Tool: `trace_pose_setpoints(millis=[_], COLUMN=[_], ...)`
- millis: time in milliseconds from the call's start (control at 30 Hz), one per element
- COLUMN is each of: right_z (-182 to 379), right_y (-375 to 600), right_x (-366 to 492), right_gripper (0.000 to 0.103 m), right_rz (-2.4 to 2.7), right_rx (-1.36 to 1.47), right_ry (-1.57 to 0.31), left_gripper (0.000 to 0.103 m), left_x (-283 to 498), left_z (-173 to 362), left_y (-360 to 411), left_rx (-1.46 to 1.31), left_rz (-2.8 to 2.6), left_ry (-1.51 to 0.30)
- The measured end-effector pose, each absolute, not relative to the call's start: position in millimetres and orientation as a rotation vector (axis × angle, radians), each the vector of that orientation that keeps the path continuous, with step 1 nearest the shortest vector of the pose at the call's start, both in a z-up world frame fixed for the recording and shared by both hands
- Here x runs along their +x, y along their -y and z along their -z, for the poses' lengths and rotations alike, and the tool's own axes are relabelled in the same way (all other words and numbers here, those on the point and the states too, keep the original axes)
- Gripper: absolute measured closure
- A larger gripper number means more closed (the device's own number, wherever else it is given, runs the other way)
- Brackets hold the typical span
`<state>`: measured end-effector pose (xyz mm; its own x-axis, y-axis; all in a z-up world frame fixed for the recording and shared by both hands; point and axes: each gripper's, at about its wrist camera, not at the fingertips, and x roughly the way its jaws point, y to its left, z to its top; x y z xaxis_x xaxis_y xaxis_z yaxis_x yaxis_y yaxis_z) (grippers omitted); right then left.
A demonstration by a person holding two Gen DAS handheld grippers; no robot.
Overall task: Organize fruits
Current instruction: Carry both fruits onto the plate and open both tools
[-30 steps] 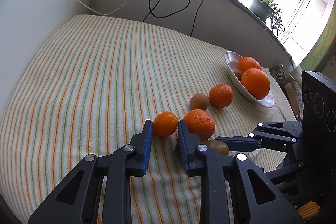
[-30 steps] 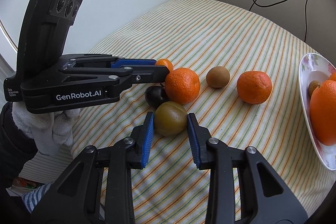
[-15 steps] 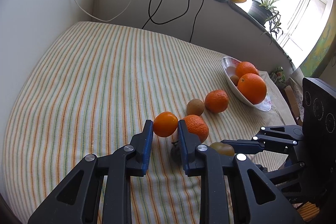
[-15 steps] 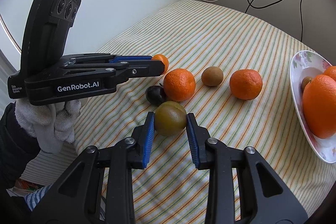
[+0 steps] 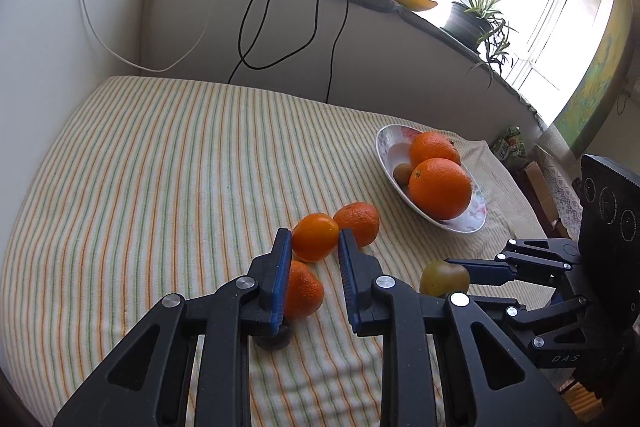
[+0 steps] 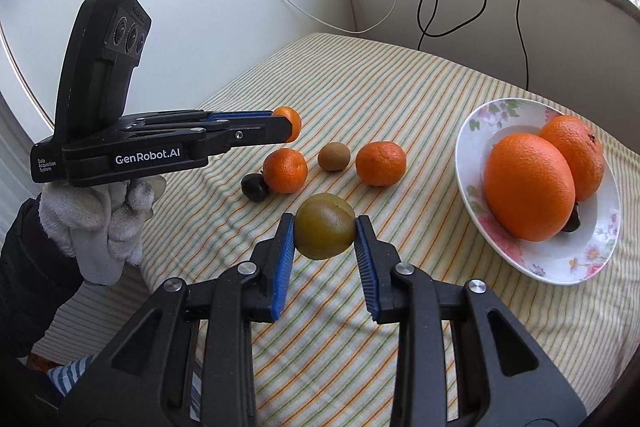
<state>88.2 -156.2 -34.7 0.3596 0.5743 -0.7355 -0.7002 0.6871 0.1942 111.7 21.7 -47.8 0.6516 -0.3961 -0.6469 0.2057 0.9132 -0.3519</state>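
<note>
Right gripper point(image 6: 324, 239) clamped on a greenish-brown fruit point(image 6: 325, 225), held clear above the striped tablecloth point(image 6: 400, 75). Left gripper point(image 5: 314, 247) clenched on a small orange point(image 5: 315, 236), also lifted off the cloth. Below, near the middle of the cloth: a dark plum point(image 6: 254, 187) touching a tangerine point(image 6: 285, 170), then a kiwi point(image 6: 334, 156) and another tangerine point(image 6: 381, 163). Toward the right edge, a flowered plate point(image 6: 472, 131) with two large oranges point(image 6: 528, 187).

Orange fruits point(image 6: 527, 187) fill a floral white plate point(image 6: 472, 147) on striped cloth point(image 6: 400, 75).
</note>
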Motion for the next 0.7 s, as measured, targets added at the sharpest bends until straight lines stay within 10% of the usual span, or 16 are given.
trace_pose_setpoints(millis=[700], right_z=[15.8], right_y=[261.3], right_x=[118.3], right_gripper=[0.072], right_rz=[-0.637], right_rx=[-0.104], right_ry=[-0.830], left_gripper=[0.081], left_x=[153.7], left_z=[29.5], left_y=[50.3], left_rx=[-0.226], left_rz=[0.453], left_ry=[-0.769])
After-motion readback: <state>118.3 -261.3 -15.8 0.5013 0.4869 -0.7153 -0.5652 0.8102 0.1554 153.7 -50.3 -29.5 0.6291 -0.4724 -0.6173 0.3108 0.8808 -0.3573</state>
